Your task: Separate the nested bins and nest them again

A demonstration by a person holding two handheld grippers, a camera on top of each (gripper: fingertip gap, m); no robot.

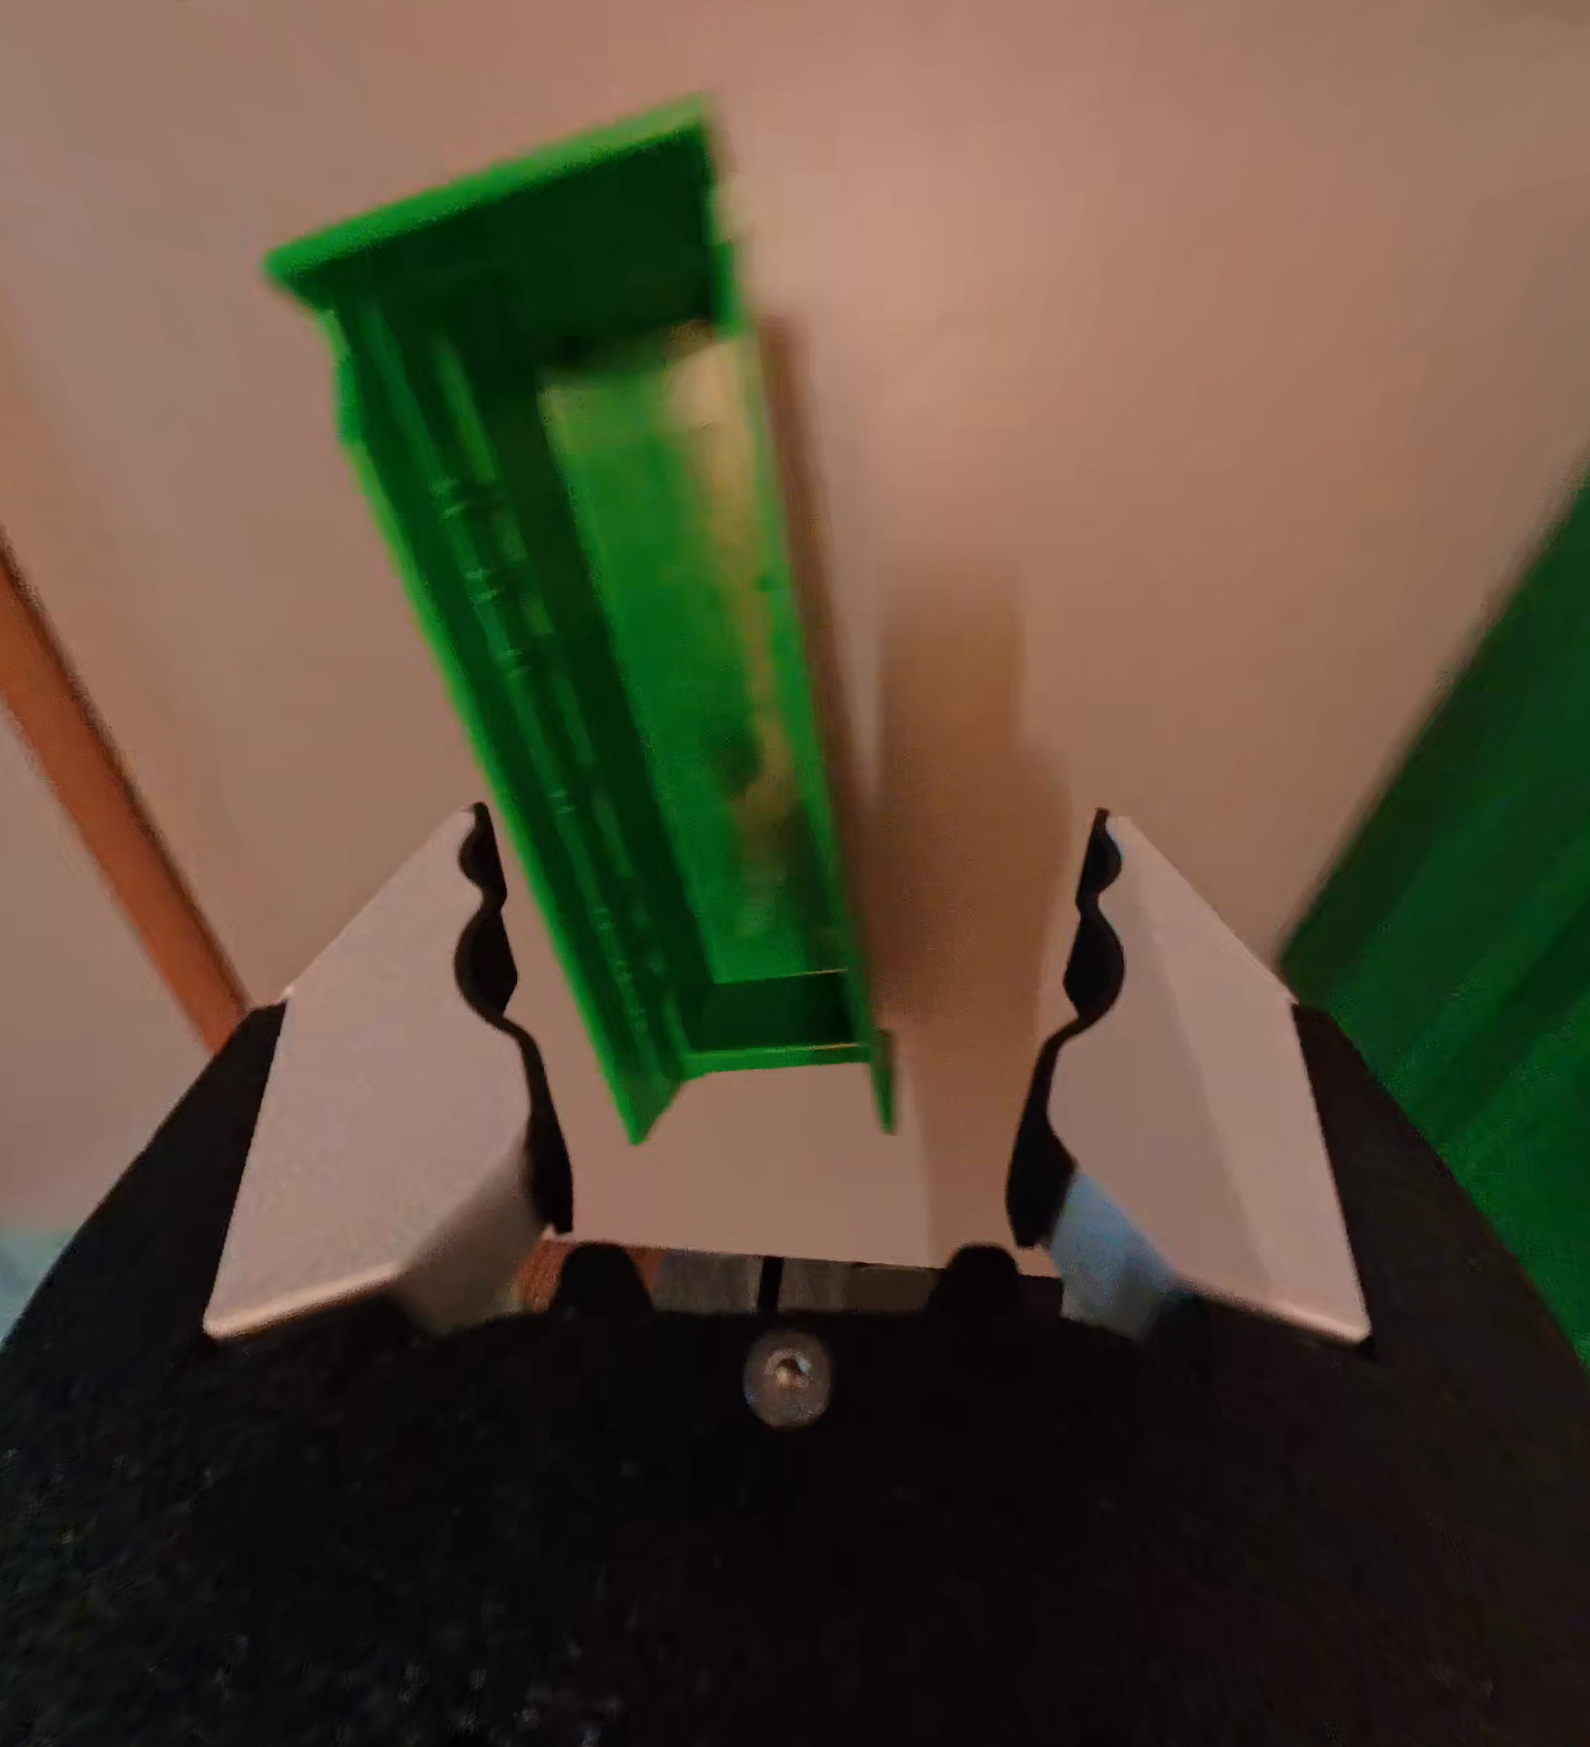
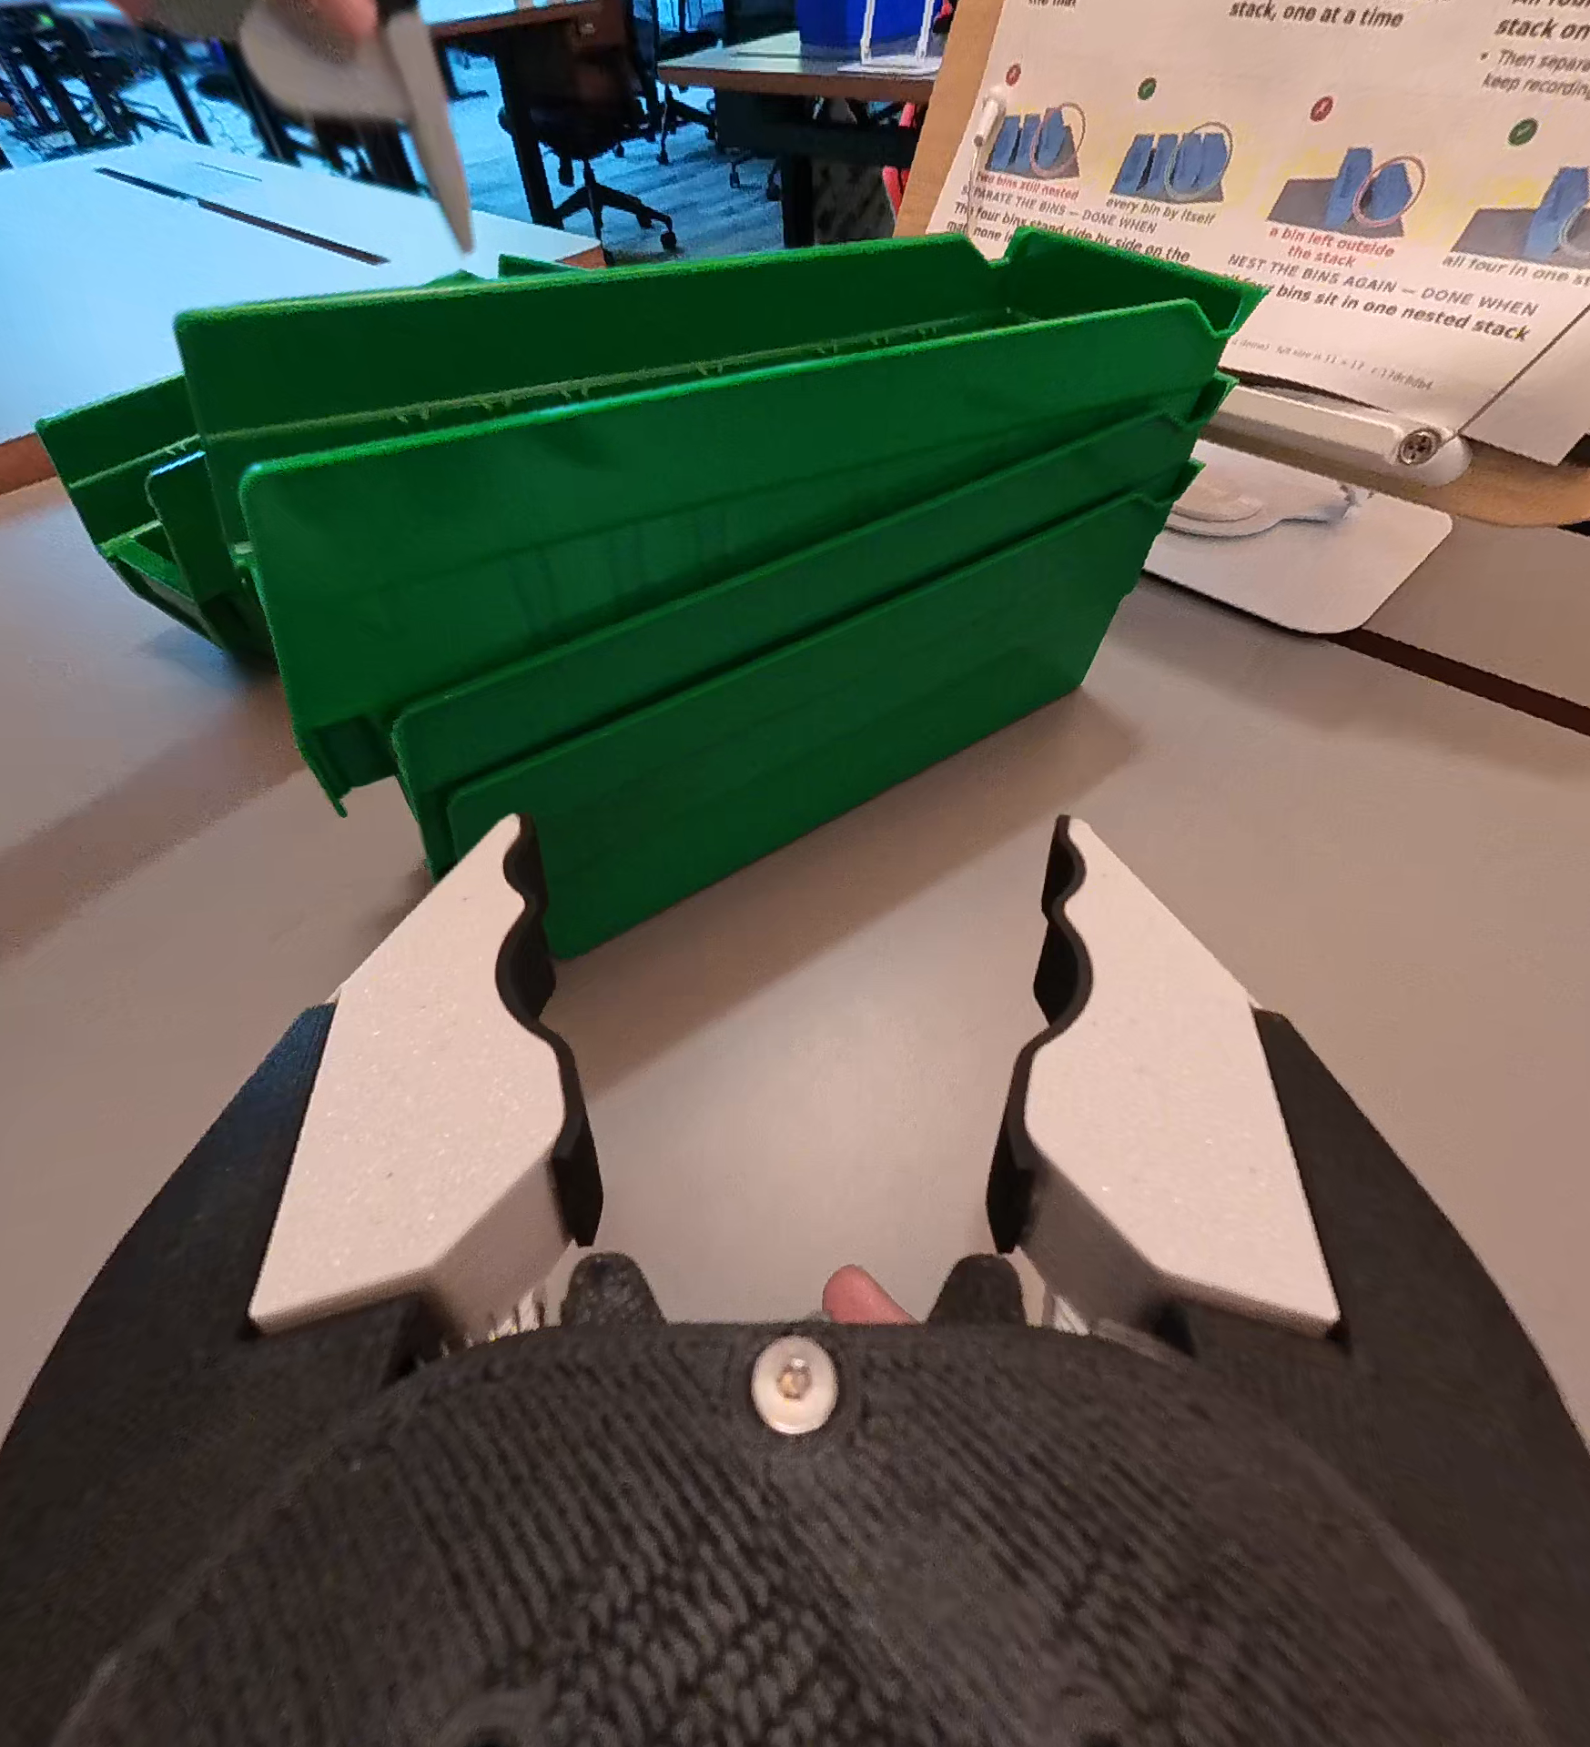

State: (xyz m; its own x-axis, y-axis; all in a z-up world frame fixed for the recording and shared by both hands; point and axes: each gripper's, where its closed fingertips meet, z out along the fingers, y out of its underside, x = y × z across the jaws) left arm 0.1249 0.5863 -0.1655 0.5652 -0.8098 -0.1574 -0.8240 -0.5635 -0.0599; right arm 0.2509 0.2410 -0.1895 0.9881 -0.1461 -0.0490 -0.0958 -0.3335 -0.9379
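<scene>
A single long green bin (image 1: 658, 662) stands open side up on the grey table, straight below my left gripper (image 1: 789, 822), which is open, empty and above it. The same bin shows at the far left behind the stack in the right wrist view (image 2: 110, 454). A nested stack of green bins (image 2: 725, 567) stands on the table just in front of my right gripper (image 2: 793, 832), which is open, empty and low over the table. The stack's edge shows at the right of the left wrist view (image 1: 1528, 851). The left gripper (image 2: 375, 104) appears blurred above the stack's far left.
A wooden board with an instruction sheet (image 2: 1339, 189) stands on a white base (image 2: 1292, 558) right behind the stack. The table's wooden edge (image 1: 44, 709) runs at the left. Other tables and office chairs (image 2: 602, 170) stand beyond. A fingertip (image 2: 862, 1300) shows under my right gripper.
</scene>
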